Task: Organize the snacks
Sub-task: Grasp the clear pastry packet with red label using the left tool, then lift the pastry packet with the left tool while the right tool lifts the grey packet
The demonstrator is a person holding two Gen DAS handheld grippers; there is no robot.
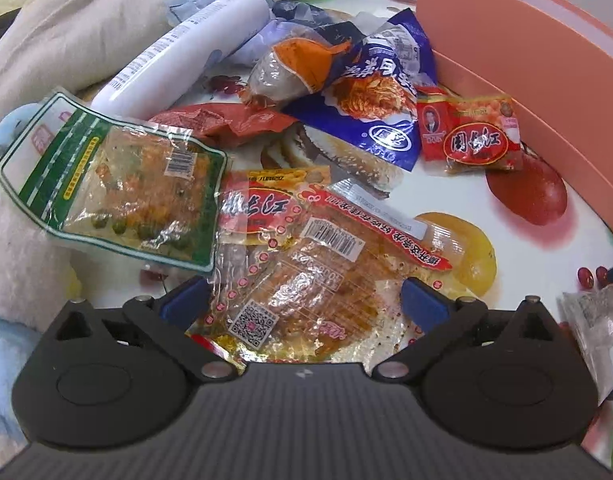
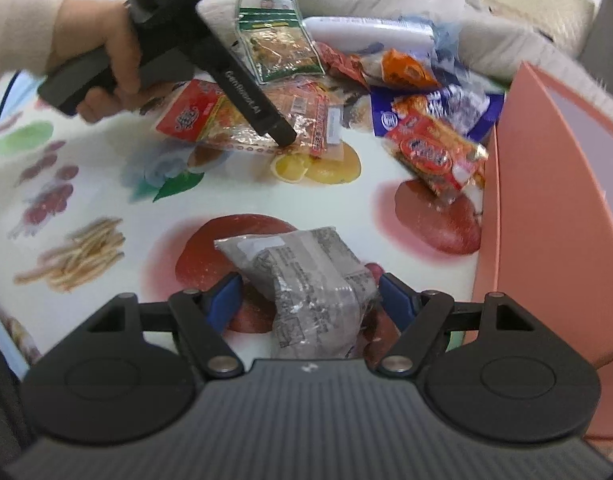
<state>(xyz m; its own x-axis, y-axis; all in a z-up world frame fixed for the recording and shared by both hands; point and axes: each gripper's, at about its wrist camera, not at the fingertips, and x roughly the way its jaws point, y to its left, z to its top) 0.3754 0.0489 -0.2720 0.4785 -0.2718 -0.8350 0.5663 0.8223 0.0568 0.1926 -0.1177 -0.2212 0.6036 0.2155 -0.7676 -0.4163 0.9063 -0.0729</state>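
Observation:
My left gripper (image 1: 304, 300) is open wide, its blue pads either side of a clear red-printed spicy strip packet (image 1: 306, 264) that lies flat on the table. In the right wrist view a hand holds that left gripper (image 2: 284, 136) tip-down on the same packet (image 2: 306, 120). My right gripper (image 2: 310, 298) straddles a crumpled grey packet (image 2: 306, 280). The packet's right edge is at the right pad, and a gap shows at the left pad. A pink box (image 2: 546, 200) stands just right of it.
A heap behind holds a green pea packet (image 1: 118, 184), a white bottle (image 1: 178, 52), an orange packet (image 1: 302, 64), a blue packet (image 1: 378, 92) and a red peanut packet (image 1: 474, 136). The pink box (image 1: 526, 40) walls the right side. Pale bedding lies along the back and left.

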